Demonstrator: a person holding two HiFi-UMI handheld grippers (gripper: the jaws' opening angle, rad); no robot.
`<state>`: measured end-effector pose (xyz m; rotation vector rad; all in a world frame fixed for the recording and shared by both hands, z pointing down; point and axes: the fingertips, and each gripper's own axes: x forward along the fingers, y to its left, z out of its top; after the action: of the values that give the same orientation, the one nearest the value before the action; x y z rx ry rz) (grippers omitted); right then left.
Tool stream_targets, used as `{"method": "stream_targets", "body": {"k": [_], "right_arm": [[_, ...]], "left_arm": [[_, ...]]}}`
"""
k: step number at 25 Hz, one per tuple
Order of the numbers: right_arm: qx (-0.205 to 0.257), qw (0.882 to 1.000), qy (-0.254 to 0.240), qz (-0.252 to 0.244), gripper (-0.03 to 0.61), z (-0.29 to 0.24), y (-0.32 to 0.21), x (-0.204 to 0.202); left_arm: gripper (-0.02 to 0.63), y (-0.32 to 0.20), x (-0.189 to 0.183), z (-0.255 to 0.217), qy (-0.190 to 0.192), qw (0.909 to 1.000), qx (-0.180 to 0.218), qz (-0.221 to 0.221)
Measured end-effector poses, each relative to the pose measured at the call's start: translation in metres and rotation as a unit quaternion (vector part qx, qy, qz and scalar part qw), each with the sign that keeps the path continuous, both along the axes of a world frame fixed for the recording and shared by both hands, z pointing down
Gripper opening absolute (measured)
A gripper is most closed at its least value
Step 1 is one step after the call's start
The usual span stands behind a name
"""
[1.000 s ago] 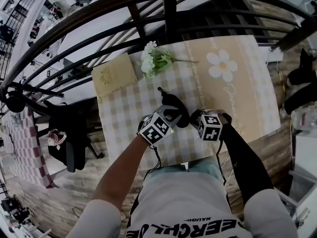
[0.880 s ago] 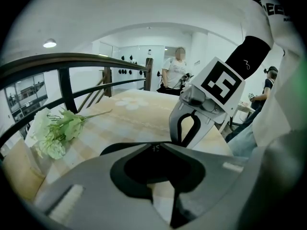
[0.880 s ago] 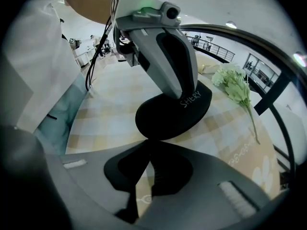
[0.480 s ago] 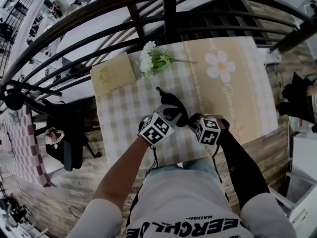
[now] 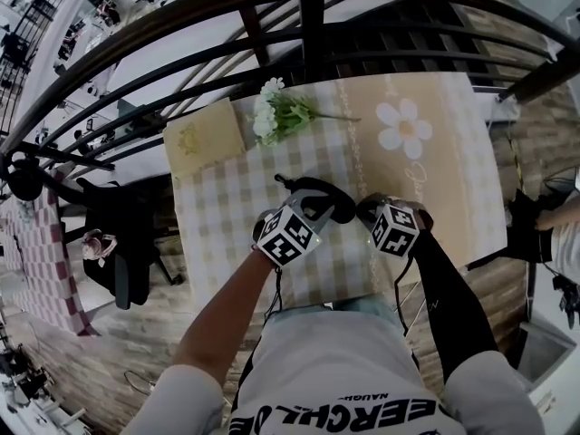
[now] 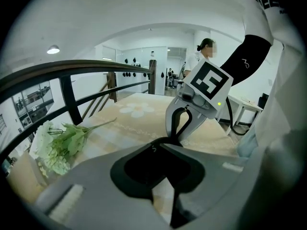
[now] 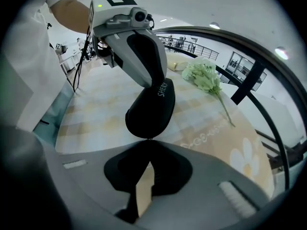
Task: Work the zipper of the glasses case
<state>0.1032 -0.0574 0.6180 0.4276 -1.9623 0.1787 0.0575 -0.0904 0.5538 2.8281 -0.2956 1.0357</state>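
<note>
Progress looks early: the left gripper (image 6: 158, 147) is clamped on the black glasses case (image 7: 149, 110), held just above the counter (image 5: 227, 207), and the right gripper (image 7: 148, 142) is pinched shut on the case's end, where the pull is too small to see. No opened seam shows, so most of the zipper run seems left. Beyond lie a flower sprig (image 5: 276, 111), a dark railing (image 5: 308, 25) and a bright hall.

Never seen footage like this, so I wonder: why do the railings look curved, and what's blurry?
Head view: wide lens bows the railing into an arc. Left gripper view: dark round border, jaws soft, flowers sharper. Right gripper view: same border, glasses case crisp, jaws blurred.
</note>
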Motion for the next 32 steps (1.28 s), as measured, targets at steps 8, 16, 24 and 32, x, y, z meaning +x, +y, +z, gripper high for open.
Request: {"method": "stream_targets", "body": {"k": [8,16,24,32], "right_arm": [[0.017,1.000,0.012,0.004,0.032,-0.001,-0.039,0.027],[0.006,1.000,0.006,-0.003,0.031,0.008,-0.039,0.028],[-0.002,1.000,0.013,-0.002,0.031,0.009,-0.026,0.028],[-0.006,1.000,0.014,0.020,0.031,0.008,-0.014,0.024]], "left_arm": [[0.046,-0.024,0.015,0.009,-0.032,0.9993,0.000,-0.018],[0.037,-0.027,0.018,0.015,-0.022,0.9968,-0.030,-0.070],[0.035,-0.027,0.017,0.015,-0.020,0.9973,-0.030,-0.064],[0.032,-0.027,0.017,0.014,-0.009,0.9973,-0.039,-0.062]]}}
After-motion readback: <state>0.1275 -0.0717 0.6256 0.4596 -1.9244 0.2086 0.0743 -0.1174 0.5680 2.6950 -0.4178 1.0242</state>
